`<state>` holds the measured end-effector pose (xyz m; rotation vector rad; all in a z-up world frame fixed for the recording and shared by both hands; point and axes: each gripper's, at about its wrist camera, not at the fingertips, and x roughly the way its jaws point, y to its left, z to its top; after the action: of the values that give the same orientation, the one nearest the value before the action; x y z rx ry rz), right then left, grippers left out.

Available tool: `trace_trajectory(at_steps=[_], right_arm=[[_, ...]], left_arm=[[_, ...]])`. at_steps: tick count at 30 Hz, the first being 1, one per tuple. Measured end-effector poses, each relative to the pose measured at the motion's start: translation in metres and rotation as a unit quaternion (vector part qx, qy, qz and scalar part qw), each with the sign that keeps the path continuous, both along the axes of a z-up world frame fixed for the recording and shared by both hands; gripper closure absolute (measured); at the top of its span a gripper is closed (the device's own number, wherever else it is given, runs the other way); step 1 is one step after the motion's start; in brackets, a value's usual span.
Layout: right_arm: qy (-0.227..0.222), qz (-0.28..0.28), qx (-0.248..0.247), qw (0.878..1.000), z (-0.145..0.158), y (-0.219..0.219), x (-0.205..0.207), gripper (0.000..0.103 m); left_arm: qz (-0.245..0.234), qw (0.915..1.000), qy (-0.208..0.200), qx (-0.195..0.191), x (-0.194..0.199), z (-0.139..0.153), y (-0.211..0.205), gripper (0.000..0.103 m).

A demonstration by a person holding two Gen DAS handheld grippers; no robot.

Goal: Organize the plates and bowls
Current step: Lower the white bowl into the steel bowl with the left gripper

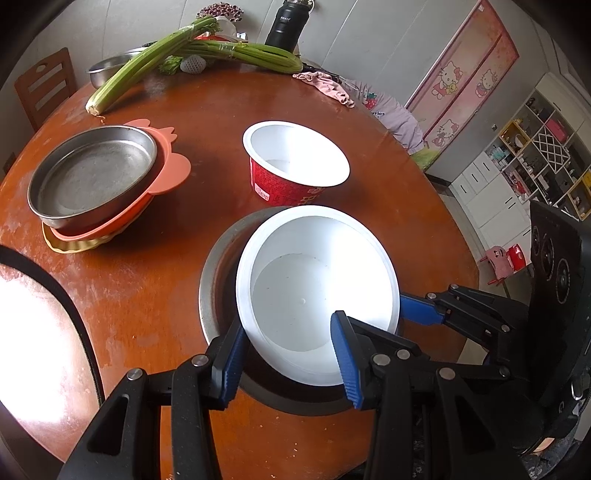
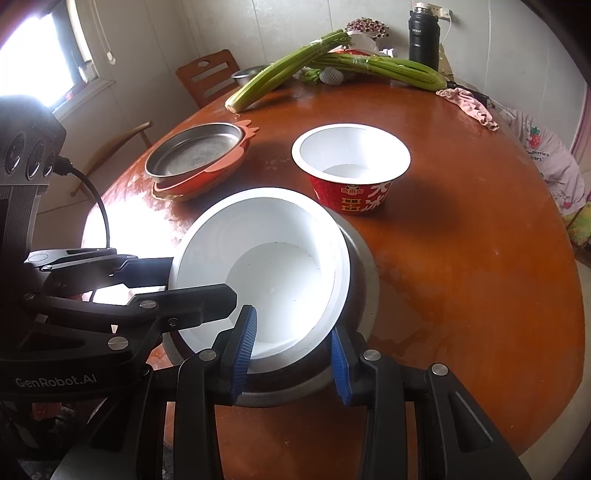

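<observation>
A white bowl (image 1: 317,291) (image 2: 266,273) sits tilted inside a grey metal bowl (image 1: 218,280) (image 2: 365,291) on the round wooden table. My left gripper (image 1: 291,362) is open, its fingers straddling the white bowl's near rim. My right gripper (image 2: 291,354) is open too, one finger inside the white bowl and one outside it; its fingers (image 1: 417,310) reach the bowl's right edge in the left wrist view. A red paper bowl (image 1: 295,162) (image 2: 351,166) stands just beyond. A steel plate (image 1: 92,173) (image 2: 195,151) lies stacked on an orange plate (image 1: 170,170) and a yellow one (image 1: 70,247).
Celery stalks (image 1: 177,55) (image 2: 332,59), a steel basin (image 1: 107,66), a black flask (image 1: 284,26) (image 2: 423,37) and a pink cloth (image 1: 328,86) (image 2: 469,105) lie along the table's far edge. A wooden chair (image 1: 44,88) stands beyond the table on the left.
</observation>
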<state>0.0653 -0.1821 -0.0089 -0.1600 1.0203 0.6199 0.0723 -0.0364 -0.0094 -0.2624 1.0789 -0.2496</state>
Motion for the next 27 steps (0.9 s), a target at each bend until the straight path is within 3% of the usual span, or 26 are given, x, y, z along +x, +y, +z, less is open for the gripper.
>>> trace_trajectory(at_steps=[27], right_arm=[[-0.026,-0.013,-0.015,0.999,0.012,-0.002,-0.001,0.062]], left_arm=[[0.006,0.9997,-0.023,0.001,-0.007,0.012,0.007,0.058]])
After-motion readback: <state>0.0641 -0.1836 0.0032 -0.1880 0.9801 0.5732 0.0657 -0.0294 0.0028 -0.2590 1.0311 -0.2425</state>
